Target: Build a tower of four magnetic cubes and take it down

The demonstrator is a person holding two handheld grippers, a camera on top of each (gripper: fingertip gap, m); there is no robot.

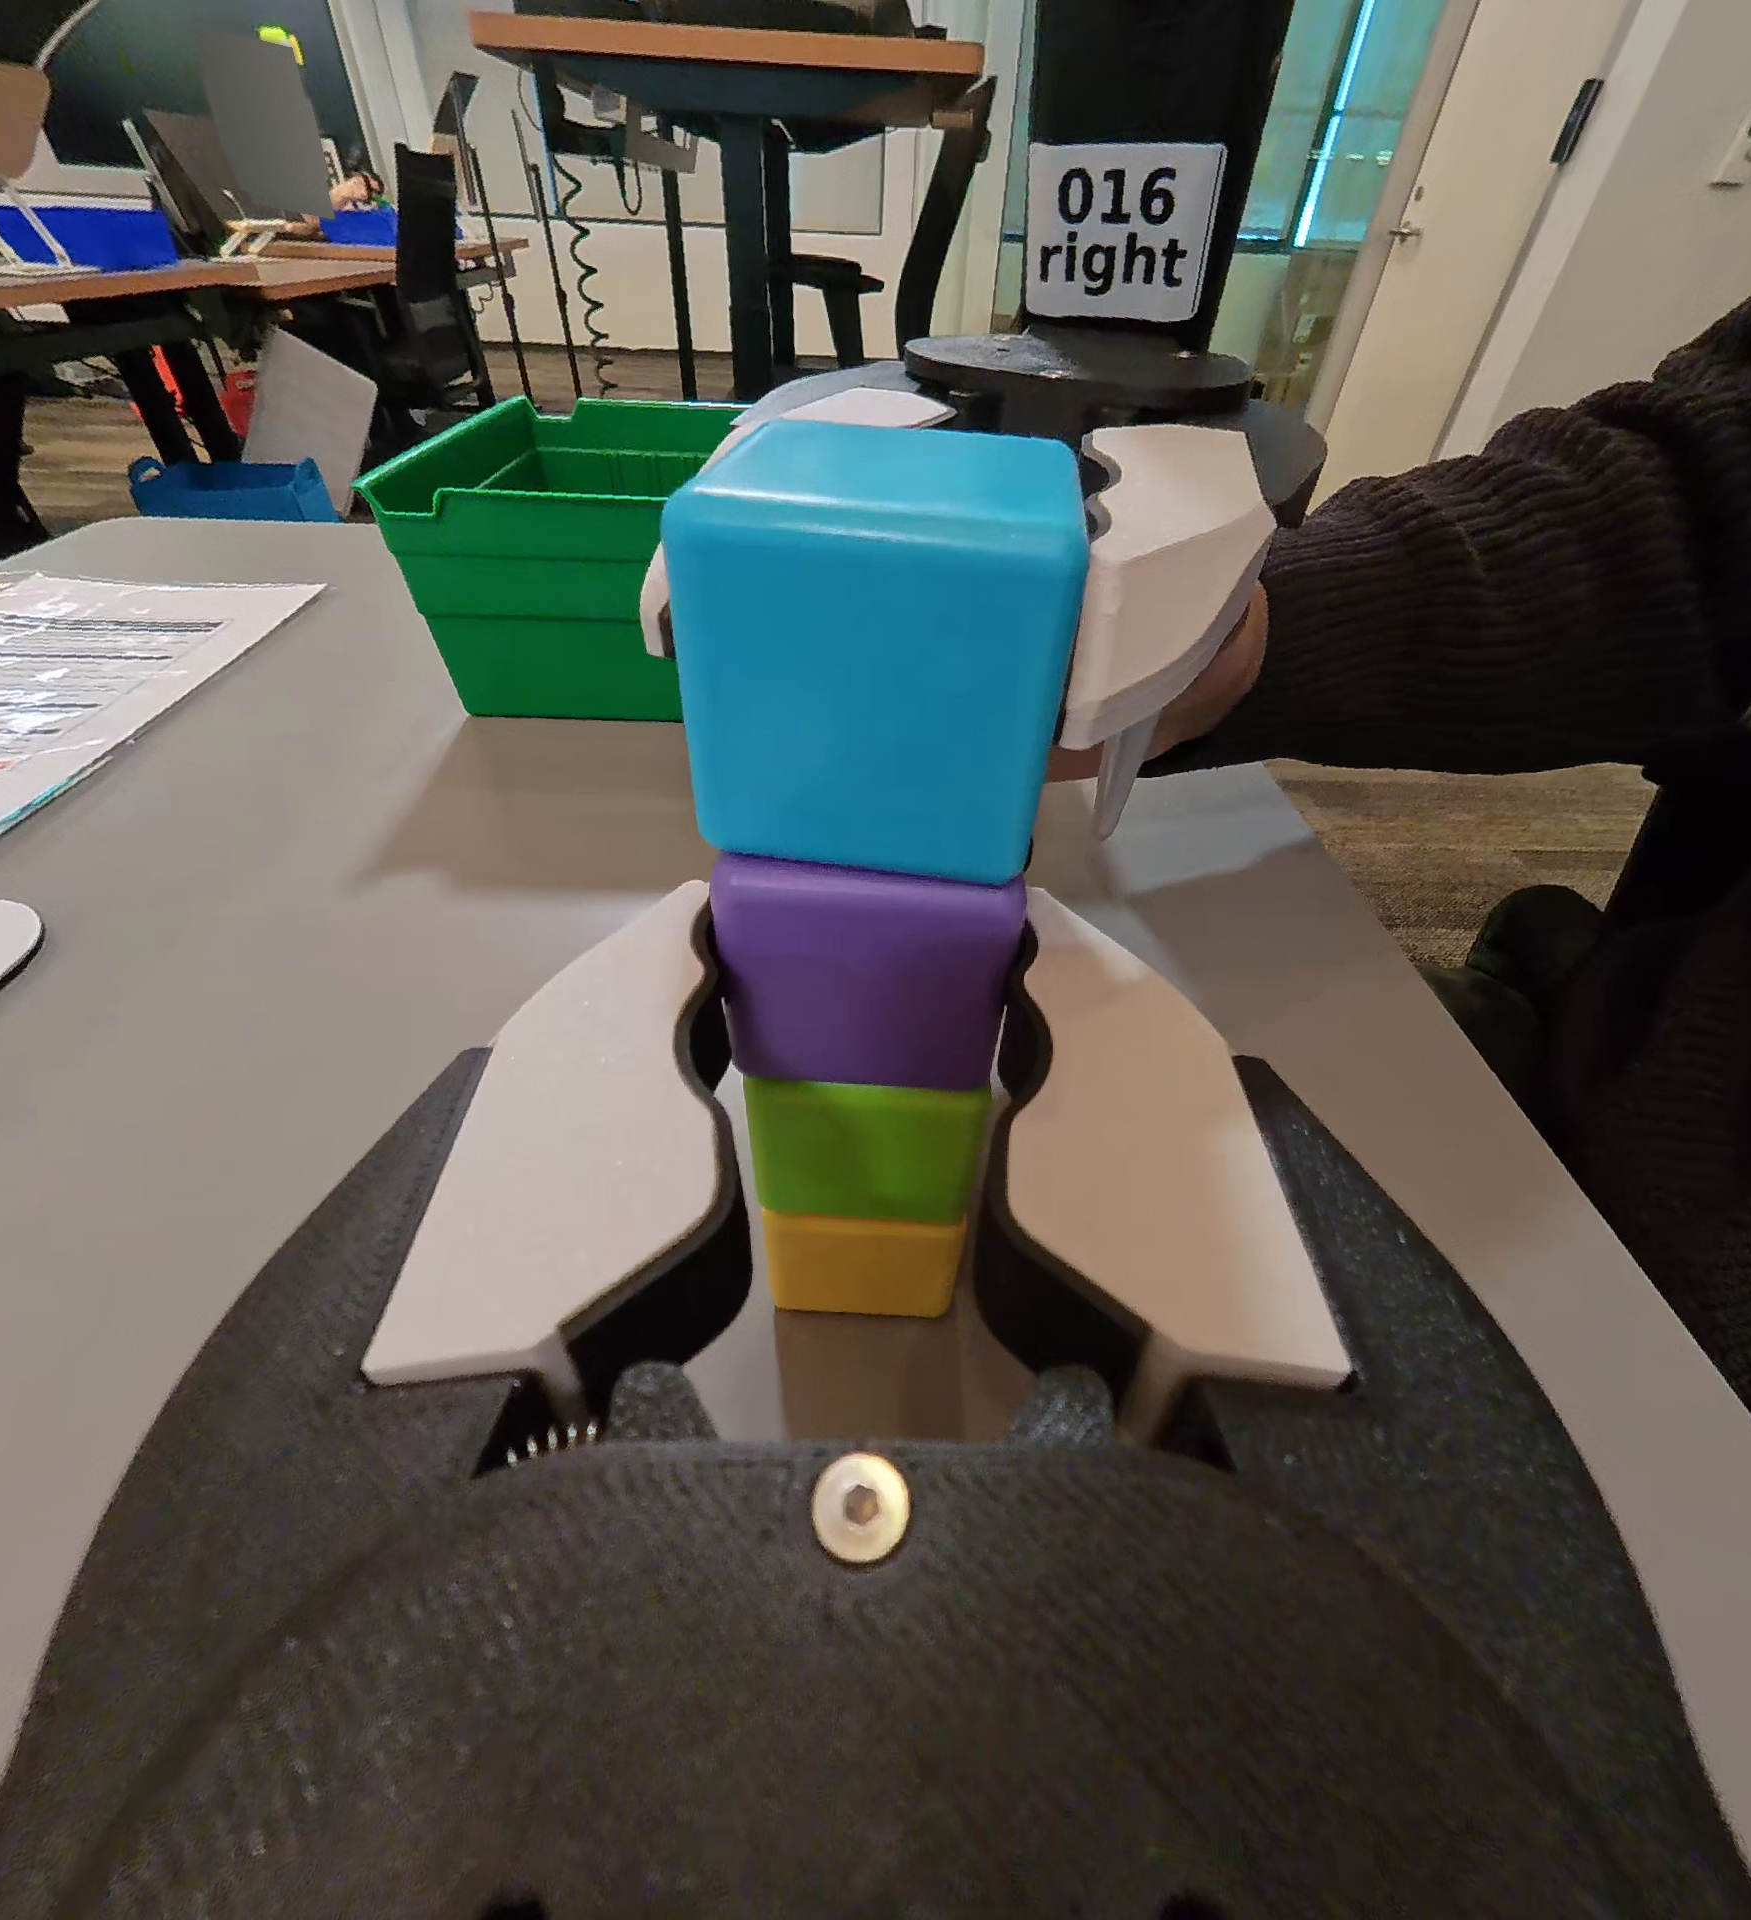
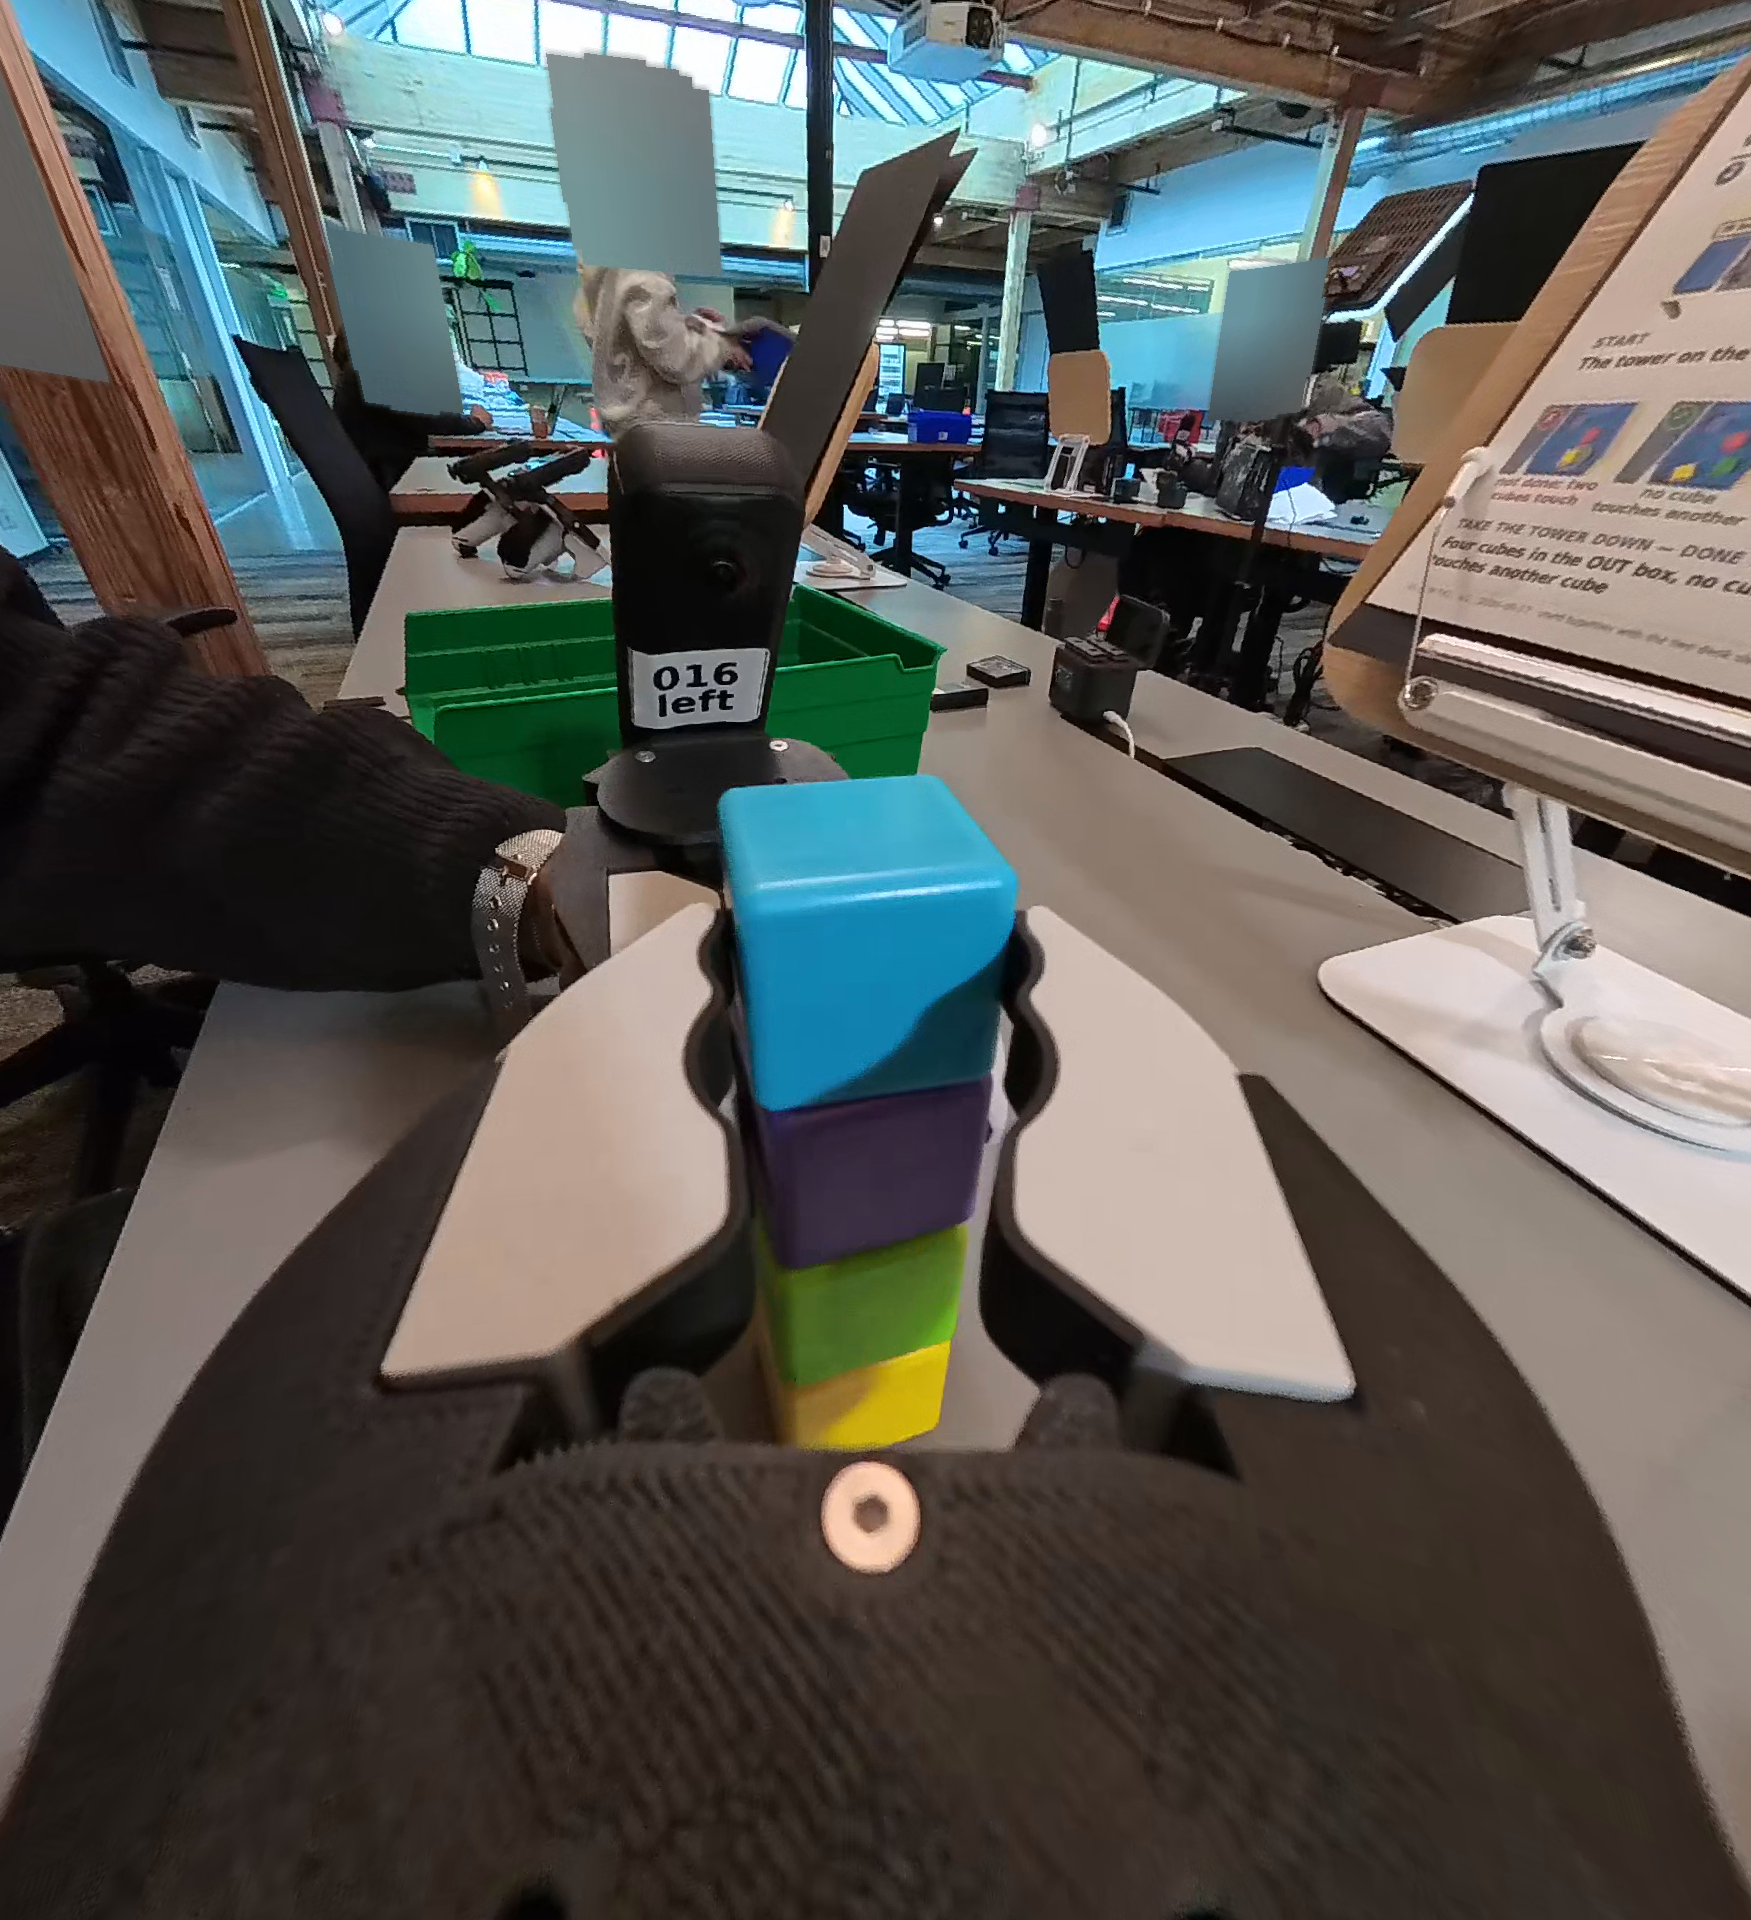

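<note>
I have both tools on one tower of four cubes standing on the grey table: a yellow cube at the bottom, a green cube on it, a purple cube above that, and a blue cube on top.

My left gripper has its fingers drawn in on either side of the purple cube, pads against its side faces as far as I can judge. My right gripper is clamped on the blue cube at the top of the tower, its pads pressed to both sides.

The risks I see all come from the tower itself. If my right gripper lifts or twists unevenly, the blue cube could drag the purple one and tip everything beneath. If my left grip is looser than it looks, the purple cube could shift on the green cube, and the two lowest cubes, held by nothing, could slide or topple. The two tools sit close together across the tower and could knock each other.

Hard to make out: the foot of the tower is partly hidden behind my grippers' black bodies, so I cannot tell how squarely the yellow cube sits. The pad contact on the purple cube is in shadow. Behind the tower, a green bin is partly blocked, its contents unseen. To the tower's side in the right wrist view, a printed sheet on a stand is cut off at the edge.
</note>
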